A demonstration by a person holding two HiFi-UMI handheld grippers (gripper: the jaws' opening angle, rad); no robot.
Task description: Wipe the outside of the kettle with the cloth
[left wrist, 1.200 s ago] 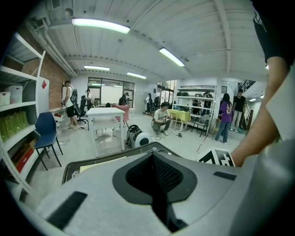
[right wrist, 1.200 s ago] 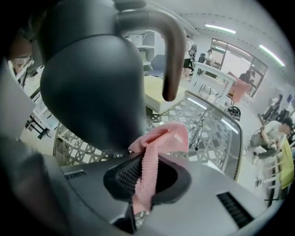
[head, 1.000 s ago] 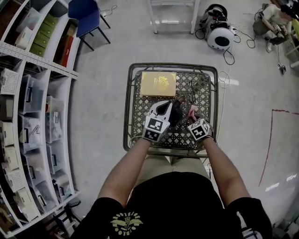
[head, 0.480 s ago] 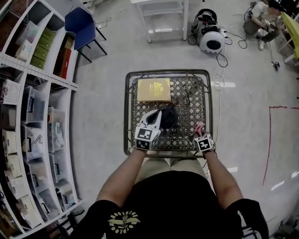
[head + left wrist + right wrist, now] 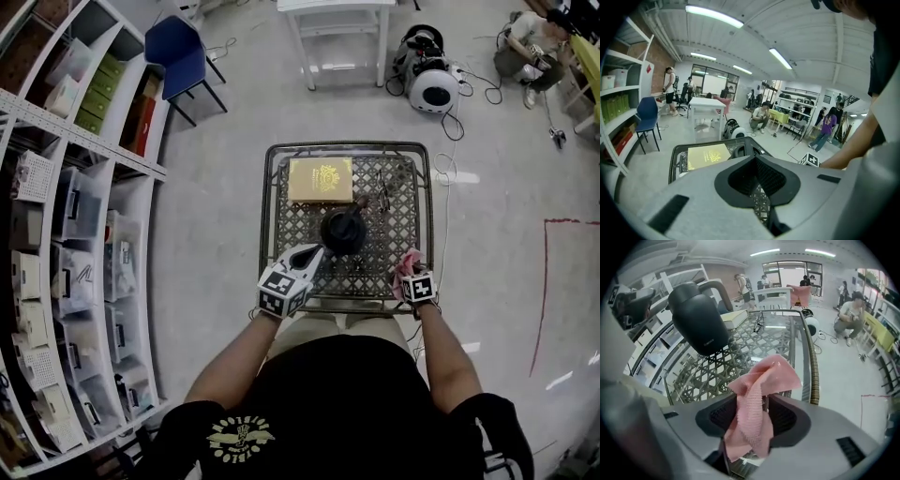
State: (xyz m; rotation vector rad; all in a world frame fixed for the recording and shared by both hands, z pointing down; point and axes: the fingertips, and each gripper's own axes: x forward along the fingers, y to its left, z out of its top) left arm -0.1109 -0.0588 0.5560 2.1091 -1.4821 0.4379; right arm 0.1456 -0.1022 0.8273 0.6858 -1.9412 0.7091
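The black kettle (image 5: 339, 230) stands upright by itself in the middle of the metal lattice table (image 5: 375, 274); it also shows in the right gripper view (image 5: 698, 317). My right gripper (image 5: 410, 272) hangs over the table's near right corner, pointing steeply down. Its jaws have just been opening. The pink cloth (image 5: 757, 399) hangs loosely between them and shows as a pink bunch (image 5: 407, 263) in the head view. My left gripper (image 5: 319, 248) is at the near left, apart from the kettle. Its tips are together with nothing in them.
A flat yellow box (image 5: 321, 179) lies at the table's far side, with a small dark item (image 5: 382, 190) to its right. Shelves (image 5: 66, 187) line the left. Beyond the table are a blue chair (image 5: 178, 52), a white table (image 5: 333, 19), a round machine (image 5: 433, 80) and a crouching person (image 5: 530, 42).
My left gripper has drawn back from the kettle toward the near left edge, leaving the kettle standing alone. The right gripper has carried the cloth from beside the kettle to the near right corner.
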